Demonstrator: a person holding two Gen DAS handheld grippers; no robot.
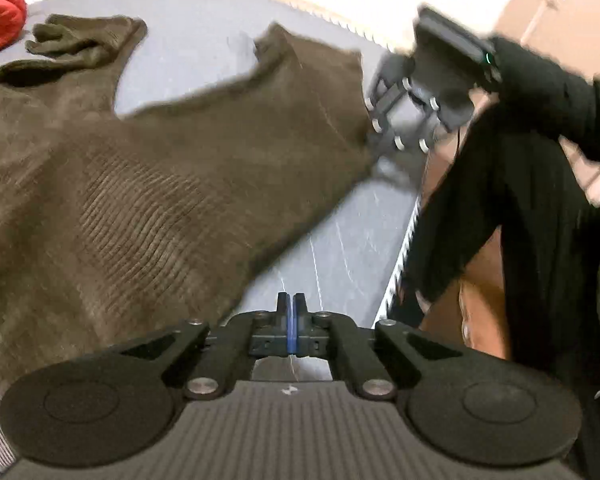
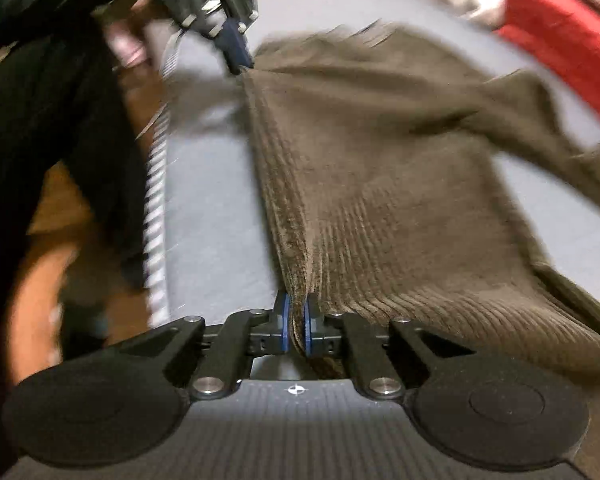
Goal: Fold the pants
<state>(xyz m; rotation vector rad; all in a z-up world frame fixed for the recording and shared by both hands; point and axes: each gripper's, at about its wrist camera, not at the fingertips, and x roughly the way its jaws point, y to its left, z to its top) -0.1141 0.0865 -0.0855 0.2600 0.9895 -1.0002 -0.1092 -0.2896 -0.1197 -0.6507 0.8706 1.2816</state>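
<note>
While right gripper is pinching olive-brown corduroy pants, waistband is running away toward left gripper, closed, seemingly empty.

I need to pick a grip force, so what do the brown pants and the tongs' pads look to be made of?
The brown pants look like corduroy: soft matte cloth with fine parallel ribs, bunching where the right tongs pinch them. The pads look like blue rubber or soft plastic, smooth and dull; which one I cannot tell. The left tongs have the same blue pads.
</note>
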